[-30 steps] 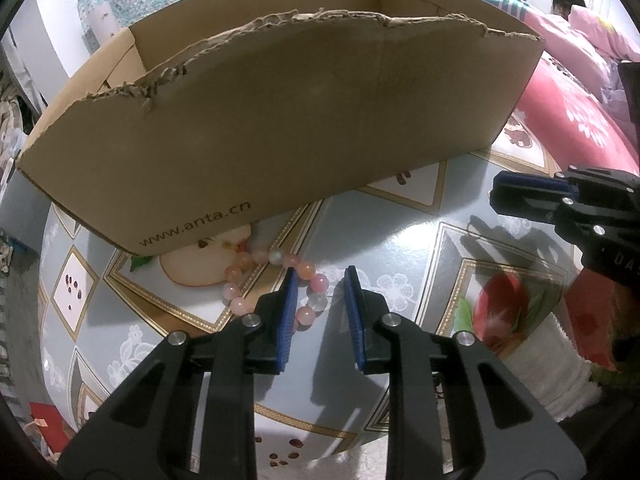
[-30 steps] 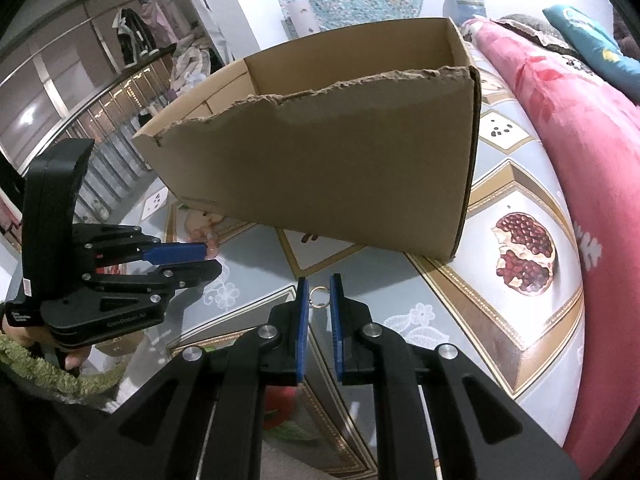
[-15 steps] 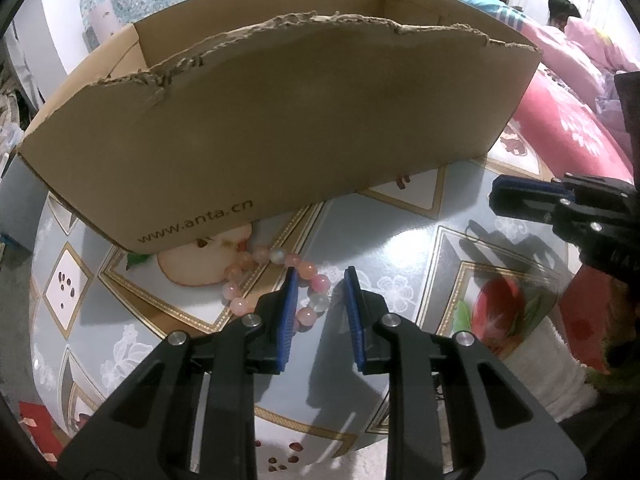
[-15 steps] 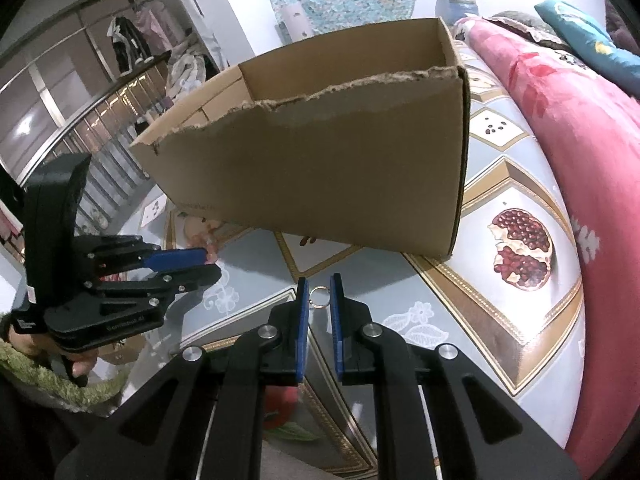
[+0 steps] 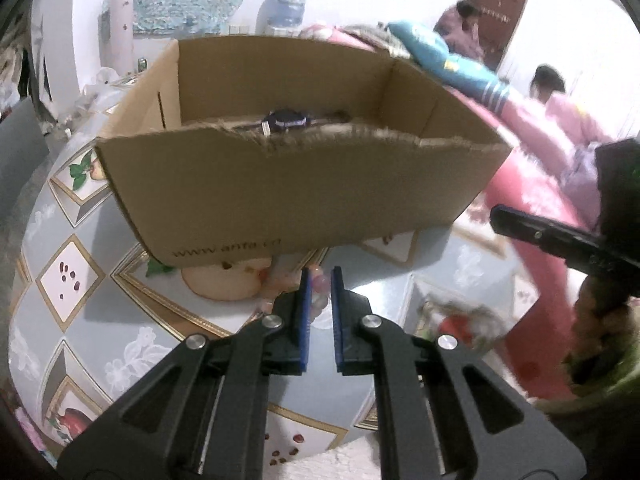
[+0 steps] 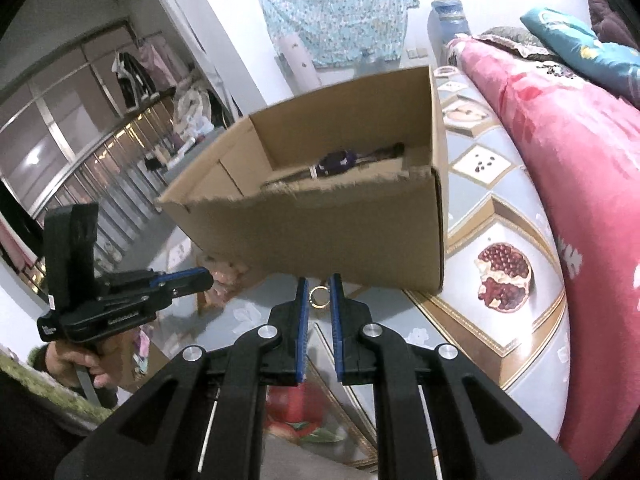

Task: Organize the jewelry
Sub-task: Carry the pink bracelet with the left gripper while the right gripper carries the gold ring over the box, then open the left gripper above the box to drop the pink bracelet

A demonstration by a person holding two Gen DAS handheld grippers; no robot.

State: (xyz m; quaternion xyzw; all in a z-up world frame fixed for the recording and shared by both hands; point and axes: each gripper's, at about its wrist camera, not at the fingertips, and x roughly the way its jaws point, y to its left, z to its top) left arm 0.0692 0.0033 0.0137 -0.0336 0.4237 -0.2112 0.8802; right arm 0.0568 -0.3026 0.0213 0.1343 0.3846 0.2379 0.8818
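Walls: white, with a blue patterned cloth (image 6: 334,12) hanging.
Windows: metal-framed panes (image 6: 68,128) at left.
Door: brown (image 5: 500,16), far right.
Bedding: pink quilt (image 6: 560,152).

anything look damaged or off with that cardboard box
Yes. The cardboard box has a ragged, torn top edge along its near wall, as if the flap was ripped off. Its other walls look clean-cut. Nothing else stands out.

Fruit-patterned tabletop (image 6: 500,216); cardboard box (image 5: 296,196) standing on it; pink quilt (image 6: 592,184) alongside.
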